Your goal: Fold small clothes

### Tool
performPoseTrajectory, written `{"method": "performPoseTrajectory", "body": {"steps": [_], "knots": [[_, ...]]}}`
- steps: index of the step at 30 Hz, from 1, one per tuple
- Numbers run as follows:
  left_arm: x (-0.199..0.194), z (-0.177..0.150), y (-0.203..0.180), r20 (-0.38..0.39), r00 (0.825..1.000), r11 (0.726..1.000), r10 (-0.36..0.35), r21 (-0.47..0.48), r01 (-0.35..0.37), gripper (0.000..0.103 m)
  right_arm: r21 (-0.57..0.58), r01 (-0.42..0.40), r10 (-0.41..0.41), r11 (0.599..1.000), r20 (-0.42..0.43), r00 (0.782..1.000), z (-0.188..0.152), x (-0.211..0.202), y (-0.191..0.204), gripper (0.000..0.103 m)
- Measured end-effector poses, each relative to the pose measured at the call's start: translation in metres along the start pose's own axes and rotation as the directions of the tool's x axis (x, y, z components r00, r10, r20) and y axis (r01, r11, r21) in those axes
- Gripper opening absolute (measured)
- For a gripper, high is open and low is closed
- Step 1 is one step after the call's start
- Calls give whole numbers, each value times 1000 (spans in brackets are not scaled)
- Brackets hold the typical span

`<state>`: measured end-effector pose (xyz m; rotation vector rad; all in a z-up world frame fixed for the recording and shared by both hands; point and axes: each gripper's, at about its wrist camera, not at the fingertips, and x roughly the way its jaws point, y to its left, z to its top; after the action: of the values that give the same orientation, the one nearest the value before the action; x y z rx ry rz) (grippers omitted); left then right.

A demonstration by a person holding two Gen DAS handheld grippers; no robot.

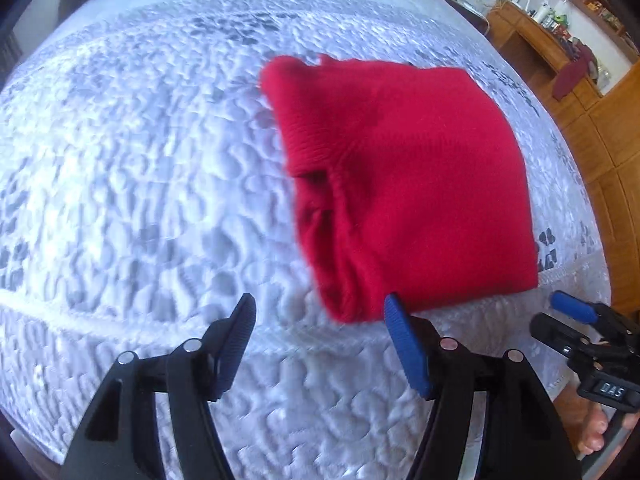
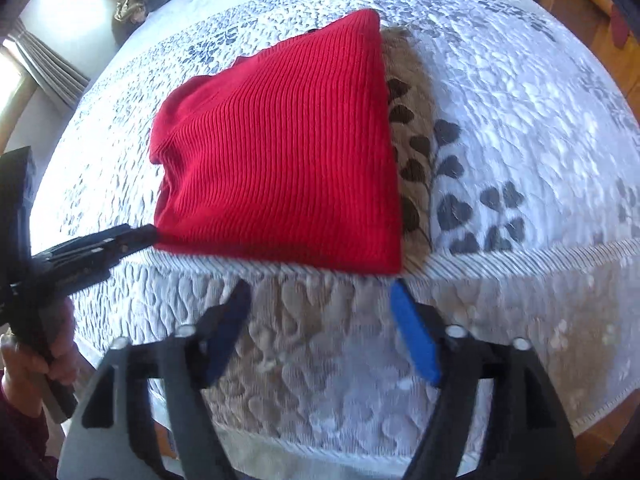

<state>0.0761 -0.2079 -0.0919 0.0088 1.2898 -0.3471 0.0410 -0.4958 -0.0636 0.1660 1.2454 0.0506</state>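
Note:
A red ribbed knit garment (image 1: 400, 168) (image 2: 280, 152) lies folded into a rough square on the white quilted bedspread (image 1: 140, 160) (image 2: 520, 120), close to its near edge. My left gripper (image 1: 320, 308) hovers open just in front of the garment's near left corner, its pads not pressing on anything. My right gripper (image 2: 320, 290) is open too, in front of the near right corner with only bedspread between its fingers. In the right wrist view the left gripper (image 2: 132, 236) reaches in from the left, its tip at the garment's corner. The right gripper (image 1: 560, 318) shows at the left wrist view's right edge.
A wooden dresser (image 1: 560, 60) with clutter stands beyond the bed's right side. Curtains (image 2: 52, 68) hang at the far left. A dark heap (image 2: 136, 4) sits at the bed's far end. A person's hand (image 2: 36, 356) holds the left gripper's handle.

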Motion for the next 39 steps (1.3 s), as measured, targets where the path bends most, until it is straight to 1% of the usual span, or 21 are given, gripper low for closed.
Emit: {"method": "performPoseTrajectory", "body": {"steps": [2,6,10,12,17,22,30,39], "knots": [[-10,-5,1,23,999,999,34,14,-34,69,-4,15,-15,1000,25,1000,-4,-9,3,91],[-29,-11,2,47,997,998,64,13,-65,72,20,17,-18,1000,49,999,-10,-27,5,94],[-46,-16,0,66,996,998,67,4,-67,76,23,67,-68,997,48,997,-11,-35,11,95],[-54,-19,0,73,995,998,67,-4,-67,76,18,88,-89,996,55,994,-13,-41,16,96],[-74,-27,-6,87,994,997,72,5,-73,77,17,66,-67,998,57,996,-18,-52,26,97],[-88,-32,-12,100,991,996,87,26,-90,79,23,82,-83,996,53,995,-21,-59,33,97],[-96,-35,-17,114,986,990,124,49,-130,81,30,100,-102,995,50,994,-23,-64,34,97],[-87,-34,-21,88,986,988,139,55,-144,81,19,112,-113,994,37,993,-21,-58,37,97]]}}
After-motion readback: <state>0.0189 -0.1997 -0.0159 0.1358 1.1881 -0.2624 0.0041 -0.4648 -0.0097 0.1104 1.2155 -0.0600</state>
